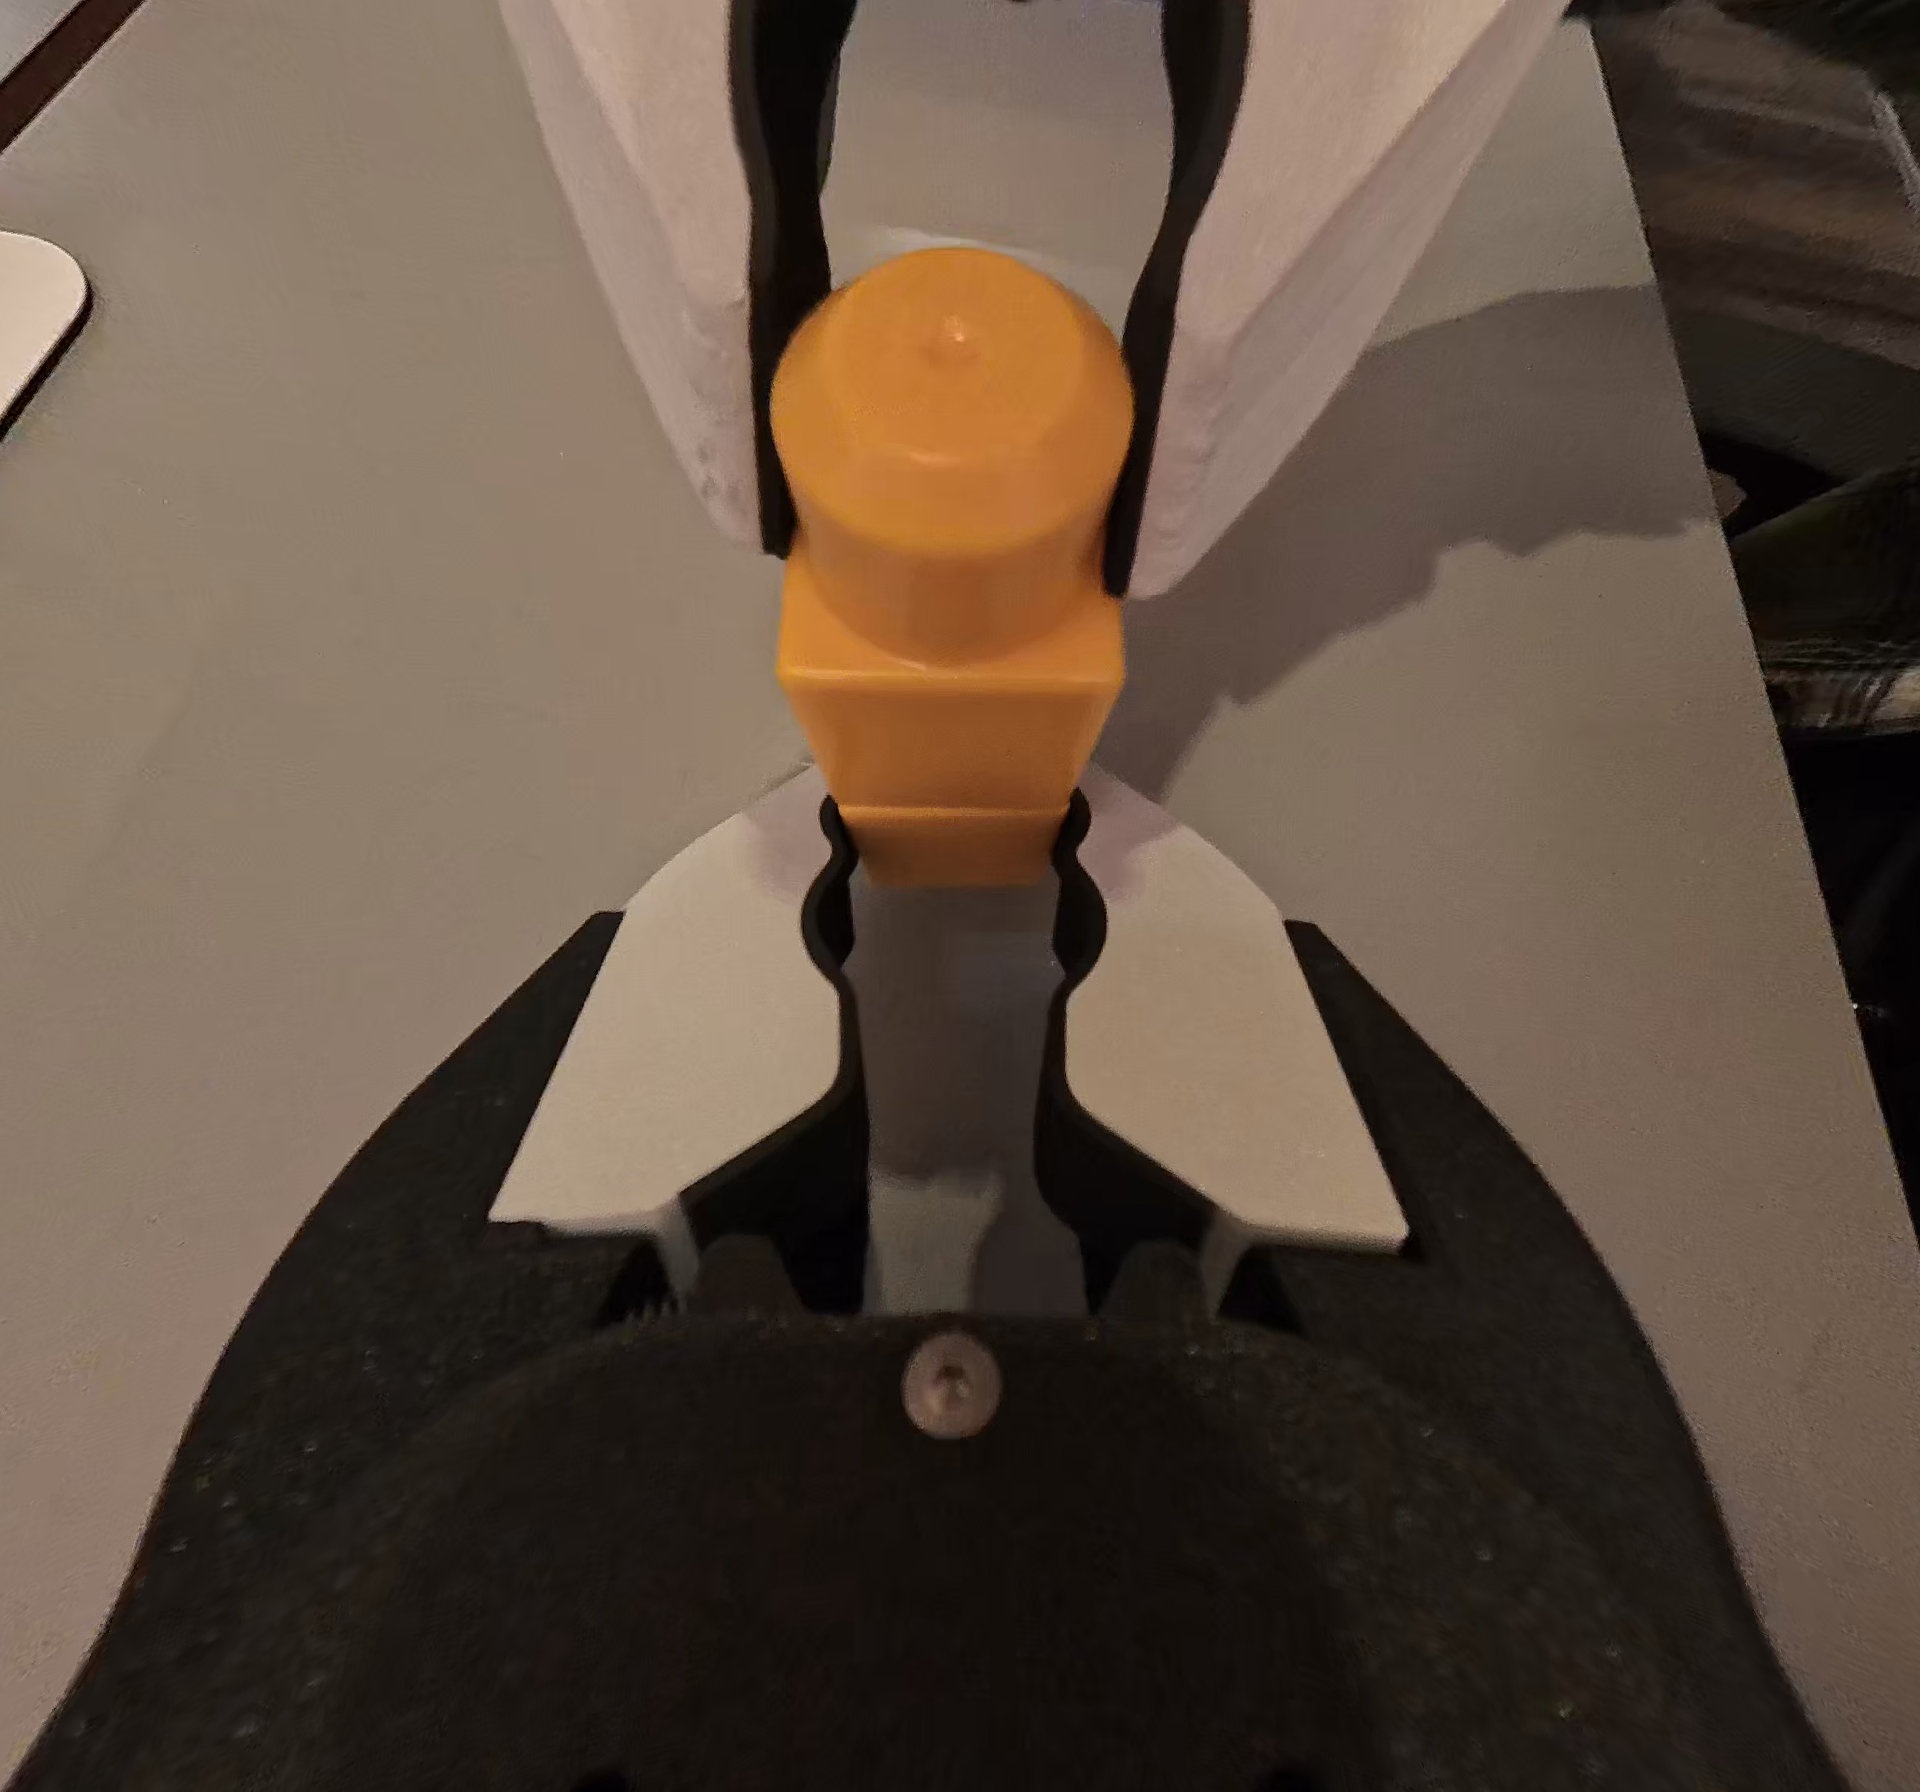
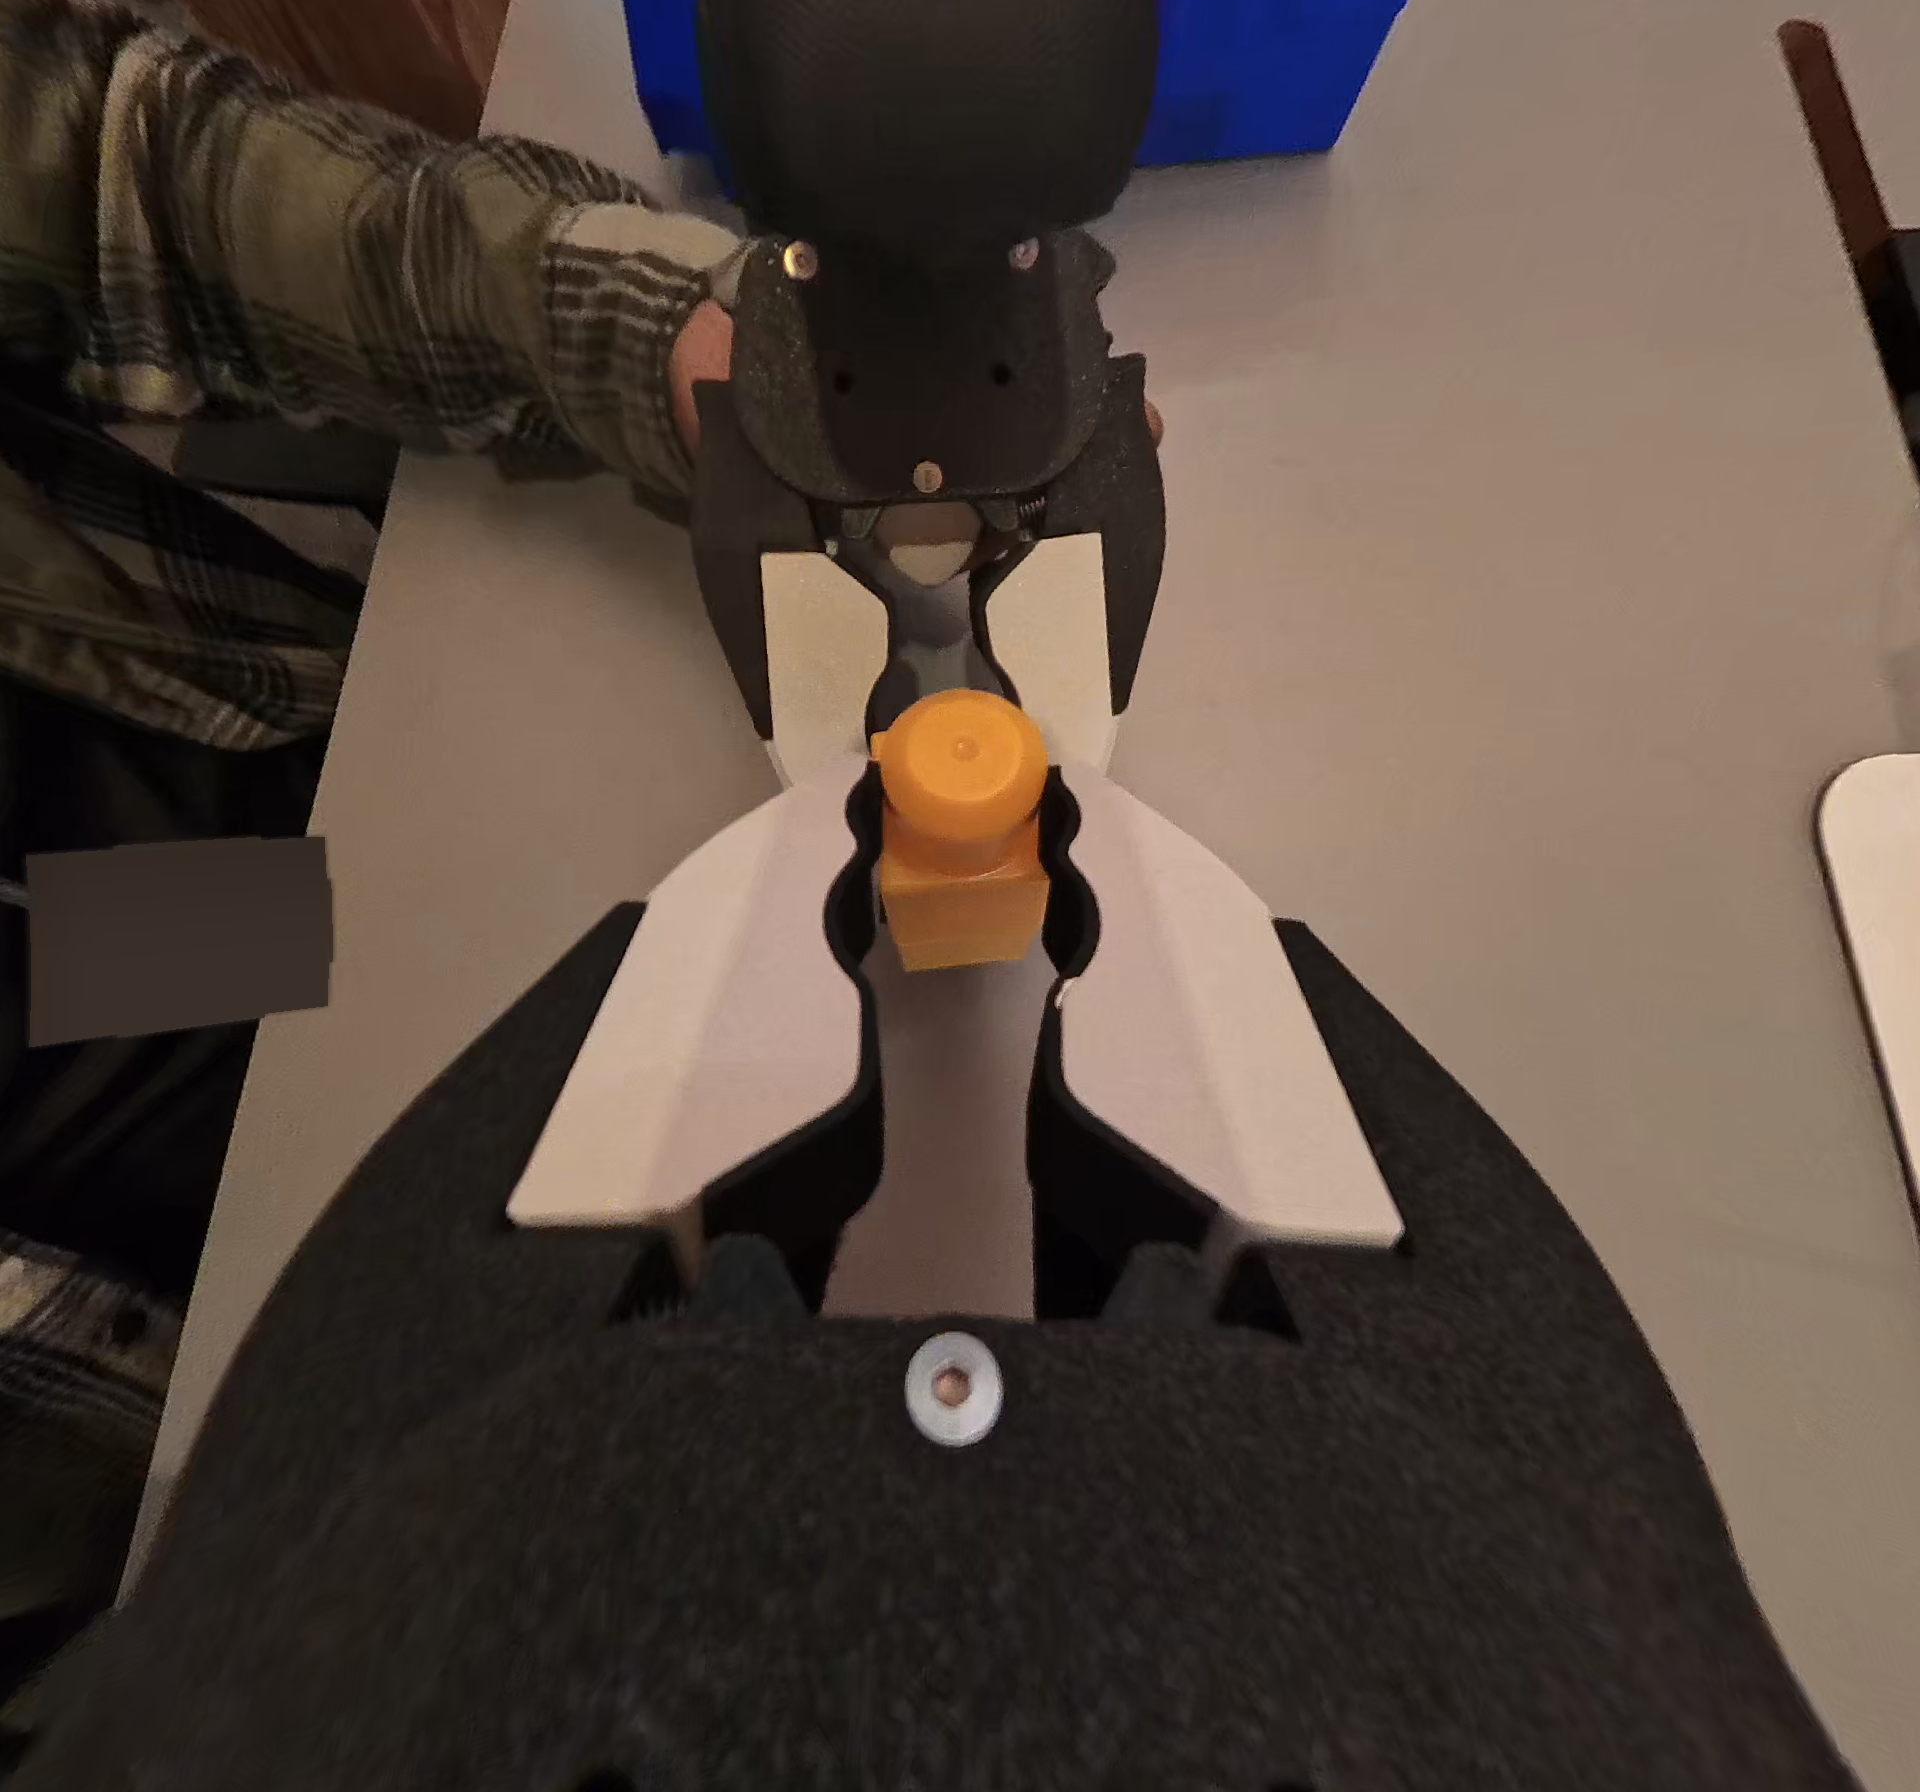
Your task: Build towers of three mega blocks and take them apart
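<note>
A short stack of orange mega blocks (image 1: pixel 951 724) is held in the air between my two grippers, over the grey table (image 1: pixel 364 703). My left gripper (image 1: pixel 954 833) is shut on the lower orange block (image 1: pixel 951 849). My right gripper (image 2: pixel 961 859) faces it and is shut on the top orange block (image 2: pixel 956 901), whose round stud (image 2: pixel 961 776) points up. In the left wrist view the right gripper's black pads (image 1: pixel 774 454) flank the top block's stud. In the right wrist view the left gripper (image 2: pixel 940 703) shows just behind the stack. Only two blocks are plain to see.
A blue bin (image 2: pixel 1299 28) stands at the far end of the table behind the left gripper. A person's plaid sleeve (image 2: pixel 312 308) reaches in from the left. A white flat object (image 2: pixel 1870 911) lies at the right edge. The table edge (image 1: pixel 1714 599) runs close on the right. About 7 cm separates my left fingertips from my right. The white flat object (image 2: pixel 1870 911) lies around 25 cm away from my left fingertips.
</note>
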Available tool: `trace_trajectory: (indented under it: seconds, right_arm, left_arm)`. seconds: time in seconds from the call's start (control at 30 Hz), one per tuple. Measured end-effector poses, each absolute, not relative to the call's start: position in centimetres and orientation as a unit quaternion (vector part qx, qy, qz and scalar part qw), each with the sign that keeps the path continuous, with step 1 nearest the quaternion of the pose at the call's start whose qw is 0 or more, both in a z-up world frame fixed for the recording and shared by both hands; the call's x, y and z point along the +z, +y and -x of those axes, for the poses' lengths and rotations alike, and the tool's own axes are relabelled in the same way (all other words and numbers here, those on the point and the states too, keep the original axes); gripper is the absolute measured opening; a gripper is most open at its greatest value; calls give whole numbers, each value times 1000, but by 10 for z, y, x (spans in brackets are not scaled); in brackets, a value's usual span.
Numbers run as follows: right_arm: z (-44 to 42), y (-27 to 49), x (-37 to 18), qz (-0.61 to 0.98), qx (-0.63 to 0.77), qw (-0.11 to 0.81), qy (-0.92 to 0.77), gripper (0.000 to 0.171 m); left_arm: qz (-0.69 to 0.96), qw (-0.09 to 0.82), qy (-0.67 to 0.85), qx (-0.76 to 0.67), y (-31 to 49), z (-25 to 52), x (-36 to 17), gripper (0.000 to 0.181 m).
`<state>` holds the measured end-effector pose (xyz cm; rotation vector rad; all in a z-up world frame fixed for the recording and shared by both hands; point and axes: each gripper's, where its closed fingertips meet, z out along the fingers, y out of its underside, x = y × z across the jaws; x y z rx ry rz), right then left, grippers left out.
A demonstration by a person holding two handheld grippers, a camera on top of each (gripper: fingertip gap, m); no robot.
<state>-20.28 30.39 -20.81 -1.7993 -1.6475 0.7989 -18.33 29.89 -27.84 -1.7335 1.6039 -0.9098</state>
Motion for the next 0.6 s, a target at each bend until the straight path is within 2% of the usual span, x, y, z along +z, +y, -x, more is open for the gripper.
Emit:
trace_trajectory:
  seconds: [0.37,0.6]
  right_arm:
    - [191,302,-210,649,348,301,-606,29]
    - [185,306,-216,660,309,310,-611,29]
  left_arm:
    - [637,304,607,-366,295,181,-277,34]
    - [649,300,607,-345,303,173,-285,35]
